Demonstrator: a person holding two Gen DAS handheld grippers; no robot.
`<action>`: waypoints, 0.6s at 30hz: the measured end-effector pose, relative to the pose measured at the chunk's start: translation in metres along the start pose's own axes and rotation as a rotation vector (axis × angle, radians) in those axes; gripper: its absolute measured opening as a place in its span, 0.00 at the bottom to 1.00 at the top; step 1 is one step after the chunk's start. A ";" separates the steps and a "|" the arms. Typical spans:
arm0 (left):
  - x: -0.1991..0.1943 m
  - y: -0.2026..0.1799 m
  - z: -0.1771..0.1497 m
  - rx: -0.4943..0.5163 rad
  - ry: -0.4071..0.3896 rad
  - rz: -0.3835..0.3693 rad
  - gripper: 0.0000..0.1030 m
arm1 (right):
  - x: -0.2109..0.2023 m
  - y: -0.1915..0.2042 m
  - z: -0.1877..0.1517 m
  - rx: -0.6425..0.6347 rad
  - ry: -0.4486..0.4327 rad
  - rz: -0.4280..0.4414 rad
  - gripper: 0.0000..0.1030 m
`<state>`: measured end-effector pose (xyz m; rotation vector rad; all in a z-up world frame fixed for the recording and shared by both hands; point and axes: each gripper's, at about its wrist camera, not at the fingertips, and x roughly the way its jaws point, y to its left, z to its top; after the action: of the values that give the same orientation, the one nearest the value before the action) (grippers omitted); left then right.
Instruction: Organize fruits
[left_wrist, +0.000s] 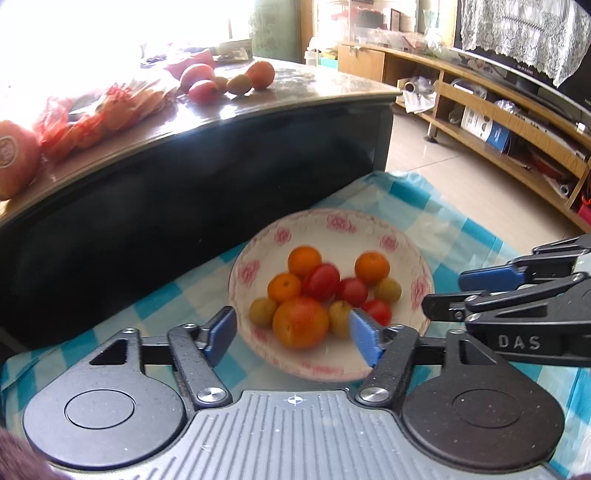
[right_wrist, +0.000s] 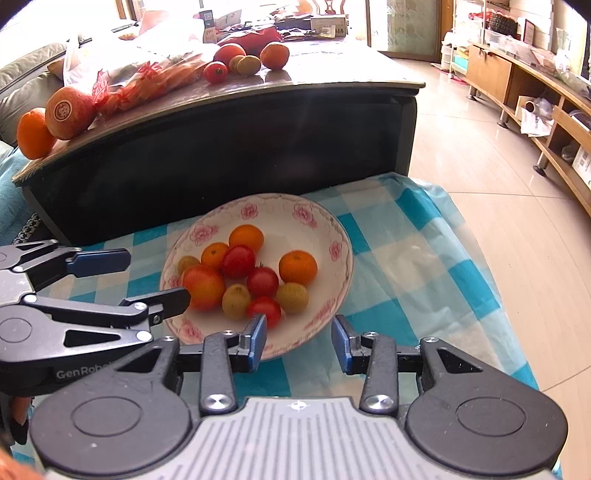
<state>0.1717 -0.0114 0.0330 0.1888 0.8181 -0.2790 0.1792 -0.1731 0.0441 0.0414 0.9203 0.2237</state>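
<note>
Two grippers, left (left_wrist: 293, 334) and right (right_wrist: 299, 341), jaws wide and empty, flank the floral bowl (right_wrist: 332, 229) of fruit; dark table (right_wrist: 221, 155) behind bears loose fruit (right_wrist: 274, 55).

A bowl (right_wrist: 334, 225) sat on a cloth (right_wrist: 424, 266), with a heap of small fruits (right_wrist: 251, 277) in it. Behind the bowl stood a table (right_wrist: 258, 122), higher than it. On the table, more fruits (right_wrist: 251, 59) lay far behind the bowl, a bag (right_wrist: 147, 77) left of them. A shelf unit (right_wrist: 535, 96) stood right of the table.
</note>
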 end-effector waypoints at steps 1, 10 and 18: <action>-0.002 0.000 -0.003 -0.001 0.002 0.003 0.77 | -0.002 0.001 -0.003 0.001 0.001 -0.002 0.42; -0.016 -0.004 -0.026 -0.031 0.010 0.037 0.85 | -0.021 0.009 -0.030 0.000 0.003 -0.025 0.47; -0.030 -0.009 -0.046 -0.053 0.007 0.084 0.92 | -0.038 0.011 -0.047 0.013 -0.009 -0.036 0.50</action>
<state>0.1180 -0.0027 0.0240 0.1742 0.8214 -0.1775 0.1173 -0.1737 0.0469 0.0374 0.9126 0.1837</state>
